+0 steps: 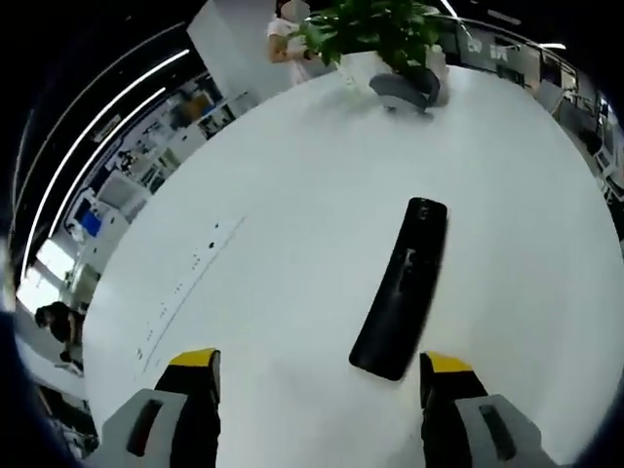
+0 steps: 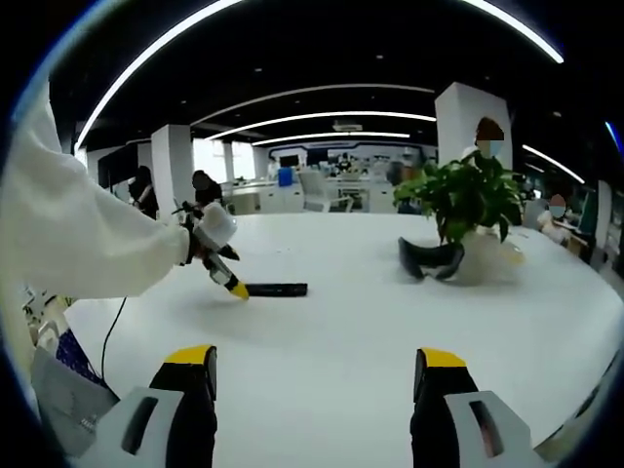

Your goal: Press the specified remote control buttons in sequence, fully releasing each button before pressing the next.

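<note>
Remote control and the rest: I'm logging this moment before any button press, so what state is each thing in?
remote control: flat on the white table, untouched
left gripper: open, hovering above the remote's near end
right gripper: open, holding nothing
potted plant: upright on the table
dark curved object: lying beside the plant pot

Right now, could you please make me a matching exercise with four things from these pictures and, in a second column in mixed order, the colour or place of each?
Things:
1. remote control
2. potted plant
3. left hand-held gripper
4. table

Descriptions:
A. white, round, bears the other things
B. green leaves, white pot, at the far side of the table
C. black, long, lies flat on the table
D. yellow-tipped, held above the end of the remote control

Pairs: 1-C, 2-B, 3-D, 4-A
</note>
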{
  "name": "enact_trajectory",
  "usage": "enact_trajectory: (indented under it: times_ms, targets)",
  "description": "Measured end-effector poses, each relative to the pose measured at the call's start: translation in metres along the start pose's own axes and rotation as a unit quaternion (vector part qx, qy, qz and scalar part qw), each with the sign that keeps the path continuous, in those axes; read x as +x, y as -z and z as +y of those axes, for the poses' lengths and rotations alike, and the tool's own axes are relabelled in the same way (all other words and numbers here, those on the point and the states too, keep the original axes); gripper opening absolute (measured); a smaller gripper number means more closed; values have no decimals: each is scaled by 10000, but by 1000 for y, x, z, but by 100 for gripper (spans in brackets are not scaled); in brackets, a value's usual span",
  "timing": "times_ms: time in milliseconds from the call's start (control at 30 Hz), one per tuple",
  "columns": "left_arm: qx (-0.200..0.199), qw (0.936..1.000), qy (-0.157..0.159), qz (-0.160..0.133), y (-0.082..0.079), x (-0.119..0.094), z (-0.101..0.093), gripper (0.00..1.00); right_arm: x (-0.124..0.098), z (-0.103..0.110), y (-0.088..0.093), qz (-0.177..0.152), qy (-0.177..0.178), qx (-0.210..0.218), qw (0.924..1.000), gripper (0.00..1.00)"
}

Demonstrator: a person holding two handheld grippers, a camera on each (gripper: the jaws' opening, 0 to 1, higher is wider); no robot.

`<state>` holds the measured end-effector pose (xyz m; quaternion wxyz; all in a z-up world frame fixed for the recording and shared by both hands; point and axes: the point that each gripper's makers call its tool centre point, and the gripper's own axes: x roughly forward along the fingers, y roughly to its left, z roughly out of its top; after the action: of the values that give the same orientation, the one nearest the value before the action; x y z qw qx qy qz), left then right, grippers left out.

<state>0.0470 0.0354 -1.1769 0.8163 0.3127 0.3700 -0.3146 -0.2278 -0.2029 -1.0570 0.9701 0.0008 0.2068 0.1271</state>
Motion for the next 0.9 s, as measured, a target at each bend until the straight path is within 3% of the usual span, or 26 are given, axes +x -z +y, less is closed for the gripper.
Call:
enact_trajectory:
  times_ms: [133, 233, 333, 433, 633, 667, 900]
  targets:
    - [-76, 9999, -102, 64, 7, -7, 3, 100, 0, 1, 0, -5, -22, 2, 10000, 82]
    - [-307, 9995, -70, -65, 4, -16, -1, 100, 0, 2, -1, -14, -50, -3, 10000, 83]
    - [-723, 9965, -128, -410, -3, -30, -5, 100, 0, 3, -2, -47, -64, -39, 10000, 85]
    - [-938, 9870, -446, -1227, -18, -52, -7, 100, 0, 6, -4, -136, -85, -109, 9998, 96]
    - [-1370, 9784, -382, -1499, -12, -79, -33, 100, -1, 6, -7, -220, -42, -269, 9994, 99]
    - [-1426, 9749, -400, -1663, -14, -86, -38, 100, -1, 6, -7, -214, -47, -252, 9994, 99]
    - [-1486, 9646, -727, -2055, -2, -131, -59, 100, -1, 7, -7, -188, -109, -180, 9996, 99]
